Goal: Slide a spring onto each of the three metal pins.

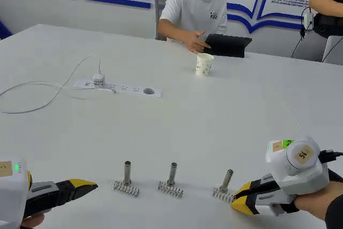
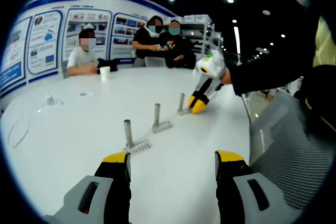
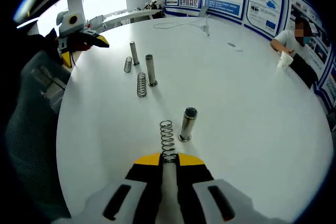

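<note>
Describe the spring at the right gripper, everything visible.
The right-hand spring is a thin coil of bare silvery wire, lying on its side on the white table, not yet on a pin. It runs beside the base of the upright metal pin; whether they touch is unclear. Its near end sits between the closed yellow tips of the right gripper.

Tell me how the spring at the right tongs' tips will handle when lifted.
The spring is thin open coil, so probably light and bendy; pinched by one end in the right tongs, it may droop or wobble. Lying sideways on the smooth table, it could roll if nudged.
</note>
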Tool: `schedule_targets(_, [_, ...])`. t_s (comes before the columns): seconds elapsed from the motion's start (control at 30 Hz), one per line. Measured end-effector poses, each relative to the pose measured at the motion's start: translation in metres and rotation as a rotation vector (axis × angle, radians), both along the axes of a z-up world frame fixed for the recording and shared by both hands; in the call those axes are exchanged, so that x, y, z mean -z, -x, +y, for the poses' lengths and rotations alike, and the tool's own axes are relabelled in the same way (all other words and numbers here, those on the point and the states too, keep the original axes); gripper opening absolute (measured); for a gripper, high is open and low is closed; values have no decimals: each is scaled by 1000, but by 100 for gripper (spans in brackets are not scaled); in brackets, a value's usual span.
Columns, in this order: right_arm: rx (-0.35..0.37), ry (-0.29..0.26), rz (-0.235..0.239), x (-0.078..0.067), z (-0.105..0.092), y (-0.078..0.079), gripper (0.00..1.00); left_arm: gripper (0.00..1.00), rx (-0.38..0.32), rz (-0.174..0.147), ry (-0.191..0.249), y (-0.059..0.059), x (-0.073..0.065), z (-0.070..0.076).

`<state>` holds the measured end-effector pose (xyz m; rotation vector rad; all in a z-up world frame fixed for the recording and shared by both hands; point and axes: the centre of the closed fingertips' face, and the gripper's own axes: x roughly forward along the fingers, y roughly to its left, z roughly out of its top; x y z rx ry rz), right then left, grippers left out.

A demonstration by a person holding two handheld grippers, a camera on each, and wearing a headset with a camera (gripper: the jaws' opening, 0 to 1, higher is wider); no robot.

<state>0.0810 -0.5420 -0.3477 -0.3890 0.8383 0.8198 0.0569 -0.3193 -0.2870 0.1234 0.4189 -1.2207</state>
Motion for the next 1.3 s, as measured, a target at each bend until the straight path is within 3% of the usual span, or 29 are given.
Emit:
schedule_targets(0.43, [-103,-1,2,-17,33,26,11,59,160,-3,-42,23,5,-26])
schedule_targets(0.83, [-255,10,5,-35,80,42,11,51,269,-33,-73,20,5,-49])
schedule_targets(1.3, [-363,29,-7,-51,114,46,11,40,335,-82,-95,21,4,-69])
